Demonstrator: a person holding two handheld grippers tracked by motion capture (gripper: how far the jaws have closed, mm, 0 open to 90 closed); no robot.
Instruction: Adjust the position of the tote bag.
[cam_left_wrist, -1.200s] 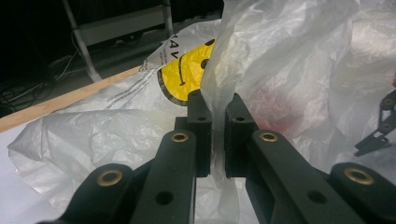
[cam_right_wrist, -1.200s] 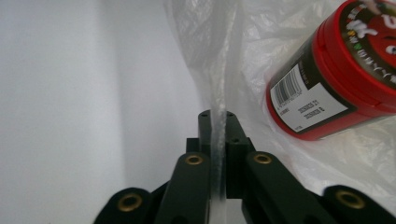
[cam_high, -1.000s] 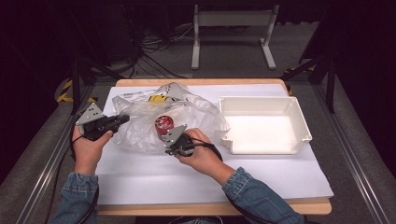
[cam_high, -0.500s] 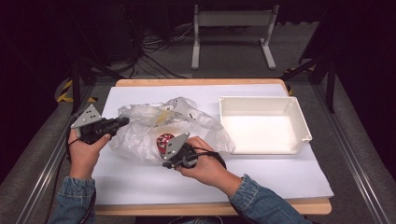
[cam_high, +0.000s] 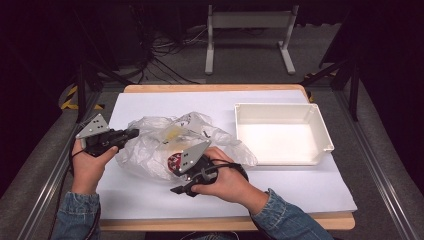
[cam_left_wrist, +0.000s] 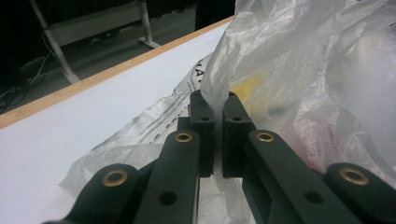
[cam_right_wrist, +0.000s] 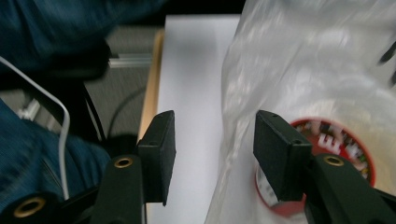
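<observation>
Two grippers: left gripper (cam_left_wrist: 215, 105) pinched tight on one crinkly plastic bag (cam_high: 150, 145), right gripper (cam_right_wrist: 212, 149) spread wide, gripping nothing. One red-rimmed round container (cam_right_wrist: 345, 154) inside the bag, touching the right jaw, at 3 o'clock. One white tray (cam_high: 320, 150) well apart on the table (cam_high: 210, 88).
</observation>
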